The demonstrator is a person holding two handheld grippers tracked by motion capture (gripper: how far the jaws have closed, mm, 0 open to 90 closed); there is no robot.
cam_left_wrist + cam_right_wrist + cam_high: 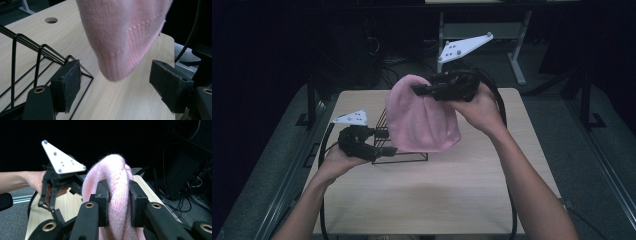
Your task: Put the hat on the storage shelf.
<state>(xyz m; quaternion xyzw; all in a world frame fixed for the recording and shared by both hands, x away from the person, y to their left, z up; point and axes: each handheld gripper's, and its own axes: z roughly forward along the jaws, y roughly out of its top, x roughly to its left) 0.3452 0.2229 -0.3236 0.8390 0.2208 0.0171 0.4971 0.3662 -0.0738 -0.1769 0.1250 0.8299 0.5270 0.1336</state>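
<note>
A pink knitted hat (pixel 422 120) hangs above the wooden table (pixel 437 195). My right gripper (pixel 418 90) is shut on its crown, and in the right gripper view the two pads pinch a fold of the hat (pixel 117 170) at the gripper (pixel 119 195). My left gripper (pixel 388 150) stands open, low at the hat's lower left corner. In the left gripper view the hat's ribbed brim (pixel 120 50) hangs just beyond the wide-apart jaws of the gripper (pixel 116 68), and neither pad touches it.
A black wire rack (pixel 409 159) stands on the table behind the hat and beside the left gripper; its bars (pixel 37 52) run along the left jaw. A cable hole (pixel 51 20) sits in the tabletop. Dark floor and desk legs (pixel 517 60) lie beyond the far edge.
</note>
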